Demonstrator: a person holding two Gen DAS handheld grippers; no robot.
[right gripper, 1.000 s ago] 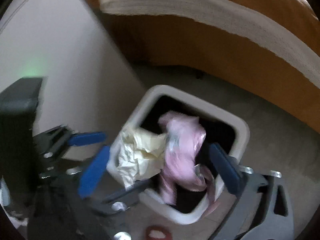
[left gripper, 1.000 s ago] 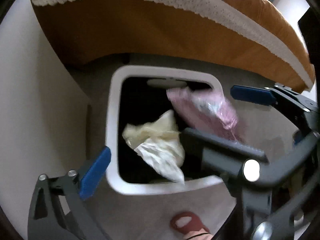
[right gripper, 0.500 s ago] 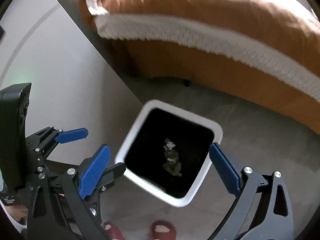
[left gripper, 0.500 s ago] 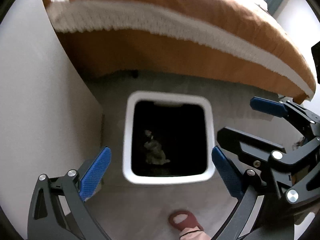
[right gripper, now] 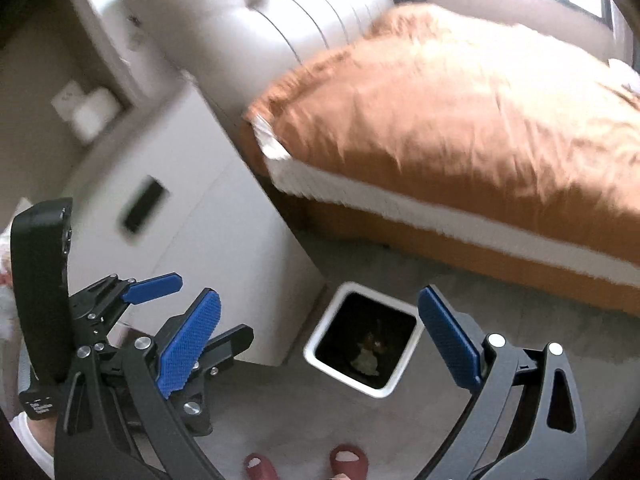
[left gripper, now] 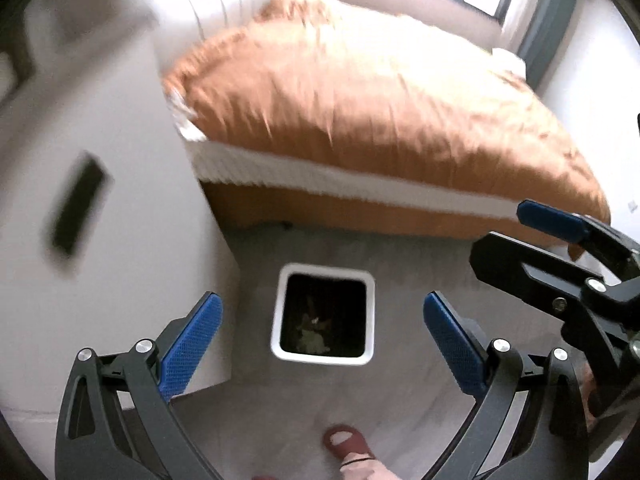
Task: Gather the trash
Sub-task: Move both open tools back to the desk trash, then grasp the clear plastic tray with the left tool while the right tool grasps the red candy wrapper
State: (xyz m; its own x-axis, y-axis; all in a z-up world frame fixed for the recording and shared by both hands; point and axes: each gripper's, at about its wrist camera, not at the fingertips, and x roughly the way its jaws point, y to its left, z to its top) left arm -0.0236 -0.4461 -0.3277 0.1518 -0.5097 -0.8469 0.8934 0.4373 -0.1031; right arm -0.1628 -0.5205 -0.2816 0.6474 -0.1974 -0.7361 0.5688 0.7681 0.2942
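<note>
Trash (left gripper: 314, 334) is lying at the bottom of the white bin (left gripper: 280, 312), a pale crumpled heap showing dimly against the dark inside; in the right wrist view the same heap (right gripper: 368, 354) is sitting low in the bin (right gripper: 320, 338). The bin is standing on the grey floor (left gripper: 404, 264), just beside the white nightstand (left gripper: 132, 240) on its left and near the bed (left gripper: 380, 100) on its far side. Left tongs (left gripper: 322, 344) are hanging above the bin with their blue pads (left gripper: 190, 346) spread wide apart, gripping nothing, and the bin is showing between them. Right tongs (right gripper: 320, 346) are likewise standing wide apart and empty, with the bin between their pads (right gripper: 188, 350). In the left wrist view the right tongs (left gripper: 560, 240) are reaching in from the right edge; in the right wrist view the left tongs (right gripper: 160, 300) are showing at the left. An orange cover is draping the bed over a white lace-edged band. A dark flat object (left gripper: 76, 210) is lying on the nightstand, blurred. Red slippers (right gripper: 346, 458) are showing on the near floor.
</note>
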